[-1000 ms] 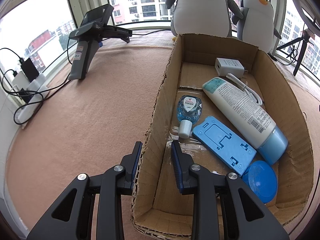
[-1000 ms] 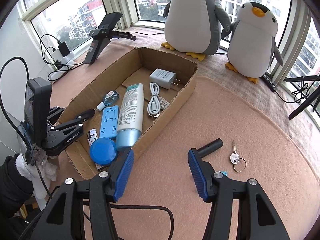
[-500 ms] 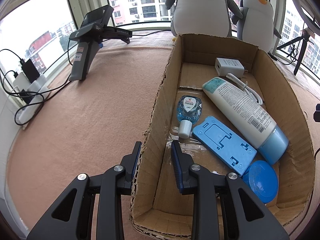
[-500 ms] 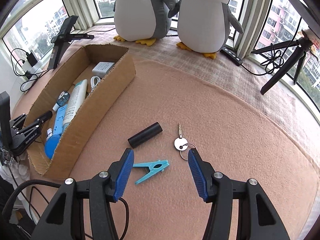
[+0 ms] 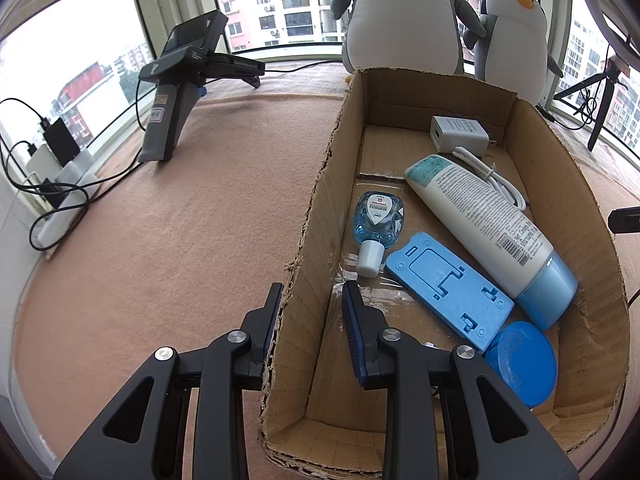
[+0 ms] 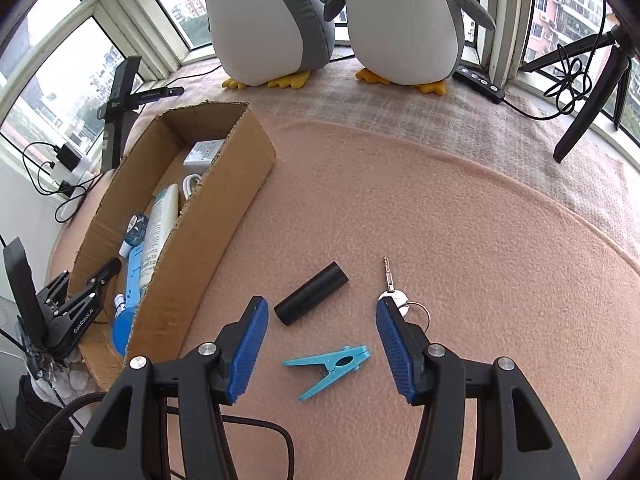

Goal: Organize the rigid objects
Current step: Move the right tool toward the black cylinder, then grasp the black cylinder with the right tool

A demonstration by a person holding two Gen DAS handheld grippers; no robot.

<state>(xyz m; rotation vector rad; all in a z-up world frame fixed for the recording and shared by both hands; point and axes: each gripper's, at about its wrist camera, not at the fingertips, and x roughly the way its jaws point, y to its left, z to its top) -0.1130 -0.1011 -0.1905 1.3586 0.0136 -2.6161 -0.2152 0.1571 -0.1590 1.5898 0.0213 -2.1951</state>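
The left gripper (image 5: 310,304) straddles the box (image 5: 316,216) wall, one finger outside, one inside, gap narrow, pads apparently not pressing the card; the right gripper (image 6: 320,320) stands wide open, empty, above the peg (image 6: 330,364); the black cylinder (image 6: 312,293) lies just beyond, the key (image 6: 390,280) by the right finger; inside the box lie a tube (image 5: 484,222), bottle (image 5: 377,224), blue stand (image 5: 448,288), lid (image 5: 522,360) and charger (image 5: 458,133).
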